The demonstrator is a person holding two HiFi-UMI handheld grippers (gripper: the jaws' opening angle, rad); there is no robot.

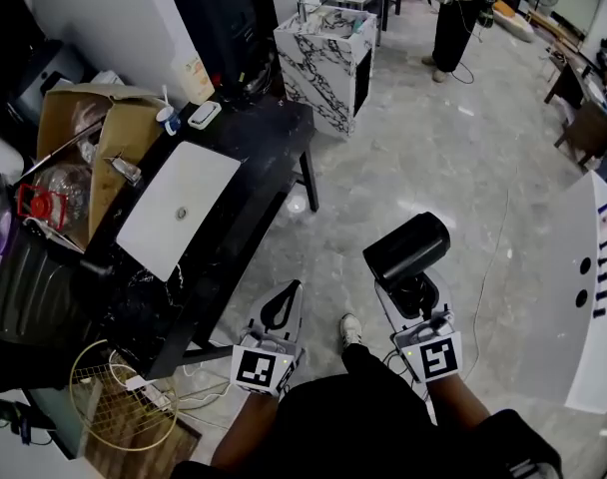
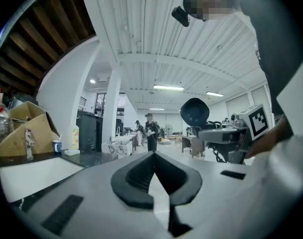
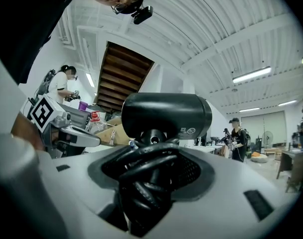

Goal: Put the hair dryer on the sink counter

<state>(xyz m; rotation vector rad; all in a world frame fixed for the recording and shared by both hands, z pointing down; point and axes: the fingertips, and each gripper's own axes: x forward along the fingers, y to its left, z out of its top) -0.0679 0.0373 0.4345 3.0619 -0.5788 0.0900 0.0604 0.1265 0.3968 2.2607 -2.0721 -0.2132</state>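
Observation:
A black hair dryer (image 1: pixel 407 250) is held above the floor by my right gripper (image 1: pixel 415 294), shut on its handle with the cord bundled round it. The right gripper view shows its barrel (image 3: pixel 166 115) lying crosswise above the coiled cord (image 3: pixel 144 180). My left gripper (image 1: pixel 280 309) is shut and holds nothing, its jaws meeting (image 2: pixel 152 176) in its own view, where the hair dryer (image 2: pixel 195 112) appears at right. The black sink counter (image 1: pixel 254 158) with its white basin (image 1: pixel 180 206) stands to the left, apart from both grippers.
A faucet (image 1: pixel 124 171), a cup (image 1: pixel 167 120) and a white soap dish (image 1: pixel 204 115) sit on the counter. A cardboard box (image 1: pixel 79 133) stands behind it. A marble-patterned cabinet (image 1: pixel 325 55) is further off, a white table (image 1: pixel 583 297) at right. A person (image 1: pixel 458 13) stands far back.

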